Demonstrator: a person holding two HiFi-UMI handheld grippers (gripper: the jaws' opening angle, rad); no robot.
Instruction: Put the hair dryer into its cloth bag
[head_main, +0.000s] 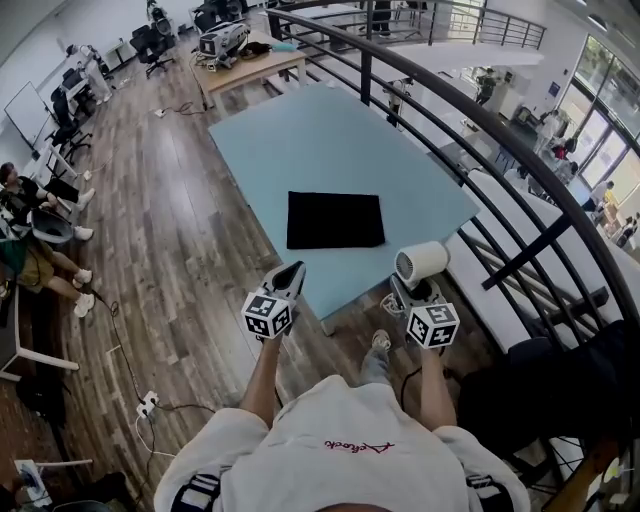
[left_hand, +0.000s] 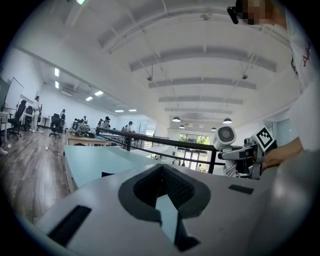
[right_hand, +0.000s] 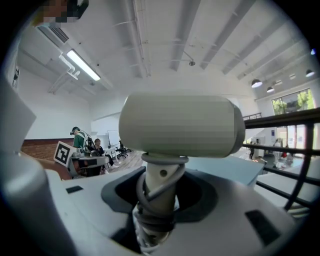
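- Gripping the hair dryer (head_main: 421, 264) by its cord-wrapped handle, the right gripper (head_main: 408, 290) holds it upright, barrel on top, by the near edge of the table (head_main: 300, 130).
- The black cloth bag (head_main: 335, 220) lies flat on the pale blue top, well apart from the dryer (nothing has gone in yet).
- Opening the bag and feeding the dryer in both appear still to come.
- The left gripper (head_main: 292, 270), jaws pressed together and empty, reaches out nearly level beside the right, toward the bag.

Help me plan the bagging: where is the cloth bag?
Head view: the cloth bag lies flat on the table, beyond the left gripper and the hair dryer.
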